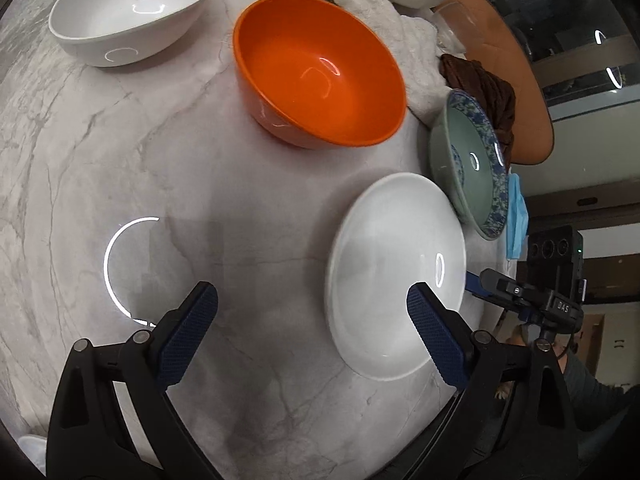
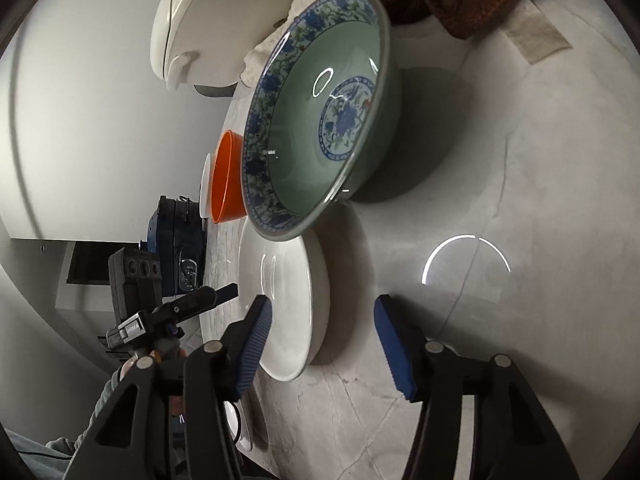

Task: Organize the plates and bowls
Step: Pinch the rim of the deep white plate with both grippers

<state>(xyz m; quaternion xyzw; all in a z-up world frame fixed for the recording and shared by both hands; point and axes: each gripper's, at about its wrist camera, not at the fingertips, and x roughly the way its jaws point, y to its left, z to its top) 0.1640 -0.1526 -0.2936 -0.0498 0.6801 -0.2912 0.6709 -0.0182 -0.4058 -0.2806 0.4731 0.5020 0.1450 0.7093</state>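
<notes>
- White plate (image 1: 394, 276) lies on the marble counter (image 1: 120, 140) in my left wrist view; my left gripper (image 1: 312, 304) hangs spread wide and empty, its right pad over the plate's near edge.
- Right wrist view: my right gripper (image 2: 322, 320) stands partly spread, straddling the white plate's (image 2: 286, 304) rim without pinching; the green patterned bowl (image 2: 320, 120) sits just beyond.

Each hand-held gripper (image 1: 312, 312): black frame, silver rivets, blue textured pads (image 2: 252, 344); grey sleeve (image 2: 36, 452).

Marble table (image 1: 100, 184), orange bowl (image 1: 320, 76), white bowl (image 1: 132, 8), white plate (image 1: 392, 276), patterned bowl (image 2: 320, 120), cloths (image 1: 384, 4)
</notes>
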